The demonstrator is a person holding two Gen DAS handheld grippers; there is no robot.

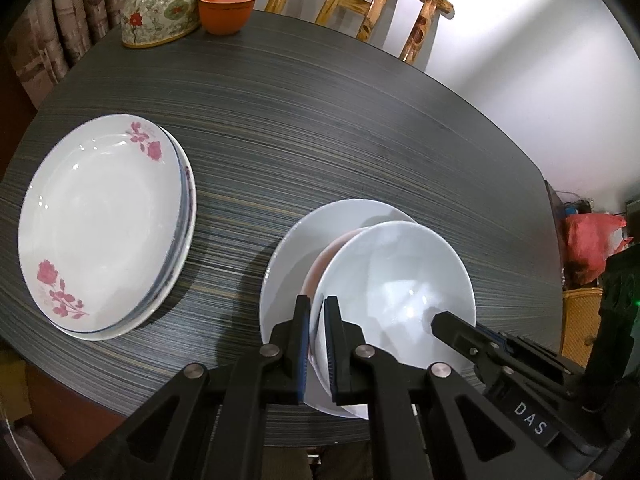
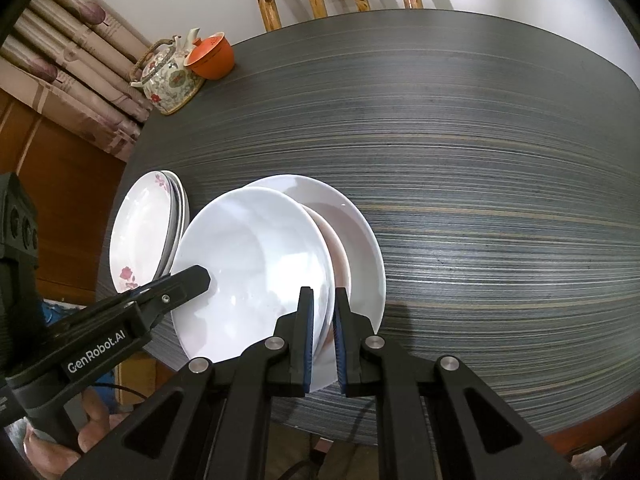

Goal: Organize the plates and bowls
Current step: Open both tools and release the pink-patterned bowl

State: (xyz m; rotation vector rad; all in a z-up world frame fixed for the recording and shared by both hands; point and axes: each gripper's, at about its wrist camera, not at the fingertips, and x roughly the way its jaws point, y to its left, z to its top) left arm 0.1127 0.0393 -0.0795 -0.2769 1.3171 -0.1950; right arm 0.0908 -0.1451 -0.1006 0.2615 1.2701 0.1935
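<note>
At the near edge of the dark striped bench (image 2: 480,160), both tools are clamped on the rim of the same white bowl (image 1: 400,280): the left tool (image 1: 317,340) pinches its near-left rim, and the right tool (image 2: 323,340) pinches the opposite side. The bowl sits tilted over a pinkish bowl (image 1: 324,264), which rests on a plain white plate (image 1: 292,248). To do this step well, I judge both tools should rise evenly and keep the rim level, since a thin glazed edge can slip from narrow pads. The bowl should clear the pinkish bowl before it moves sideways. The stack of flowered plates (image 1: 104,224) lies just beside, to the left, so room there is tight. The far half of the bench is bare, apart from the floral teapot (image 1: 160,4) and orange lidded cup (image 1: 227,8) in the far corner. The plate stands close to the bench's near edge.
</note>
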